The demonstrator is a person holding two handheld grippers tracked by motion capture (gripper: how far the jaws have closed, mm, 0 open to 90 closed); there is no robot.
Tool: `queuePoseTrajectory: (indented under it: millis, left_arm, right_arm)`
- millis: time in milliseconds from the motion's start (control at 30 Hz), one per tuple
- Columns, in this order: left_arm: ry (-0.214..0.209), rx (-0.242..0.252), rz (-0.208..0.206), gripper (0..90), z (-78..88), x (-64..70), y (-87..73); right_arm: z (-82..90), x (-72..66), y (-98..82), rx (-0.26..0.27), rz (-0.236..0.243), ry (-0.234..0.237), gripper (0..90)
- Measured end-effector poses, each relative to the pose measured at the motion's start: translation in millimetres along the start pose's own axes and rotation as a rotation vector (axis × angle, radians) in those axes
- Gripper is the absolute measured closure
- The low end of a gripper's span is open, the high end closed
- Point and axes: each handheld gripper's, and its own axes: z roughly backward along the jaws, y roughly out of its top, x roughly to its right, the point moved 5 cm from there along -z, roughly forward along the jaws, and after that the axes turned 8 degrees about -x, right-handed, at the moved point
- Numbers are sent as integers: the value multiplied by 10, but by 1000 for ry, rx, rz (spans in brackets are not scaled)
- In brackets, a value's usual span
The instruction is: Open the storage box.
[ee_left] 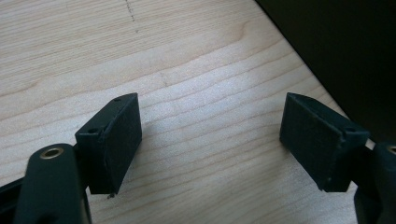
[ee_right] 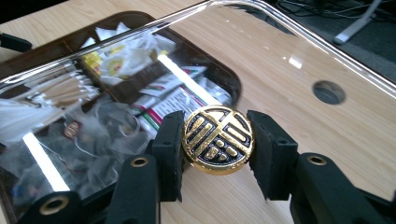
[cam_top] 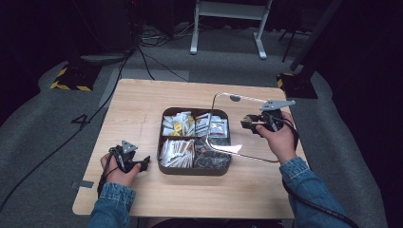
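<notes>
A dark brown tray [cam_top: 160, 142] with four compartments of sachets and packets sits mid-table. Held tilted over the tray's right side is a clear lid [cam_top: 259, 148], partly off it to the right. My right gripper [cam_top: 245, 122] is shut on the lid's round gold and black knob [ee_right: 218, 139]. In the right gripper view the pads [ee_right: 170, 149] press the knob from both sides, and the tray's contents show through the lid [ee_right: 261, 60]. My left gripper [cam_top: 144, 161] rests low on the wood left of the tray. It stands open [ee_left: 212, 140] with bare table between its pads.
The wooden table [ee_left: 187, 70] has bare room left and front of the tray. A small round hole [ee_right: 328, 92] pierces the lid near its far edge. Cables and a white stand's legs [cam_top: 228, 33] lie on the grey floor beyond the table.
</notes>
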Motion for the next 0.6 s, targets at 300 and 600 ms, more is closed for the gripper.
queuePoseTrajectory:
  millis: [300,600]
  left_arm:
    - [0,0,0,213,0,0,0]
    - [1,0,-1,213,0,1,0]
  right_arm:
    - [237,286,-182,-12,-43,-38,590]
    - [326,490,-342,-36,-78,-61,590]
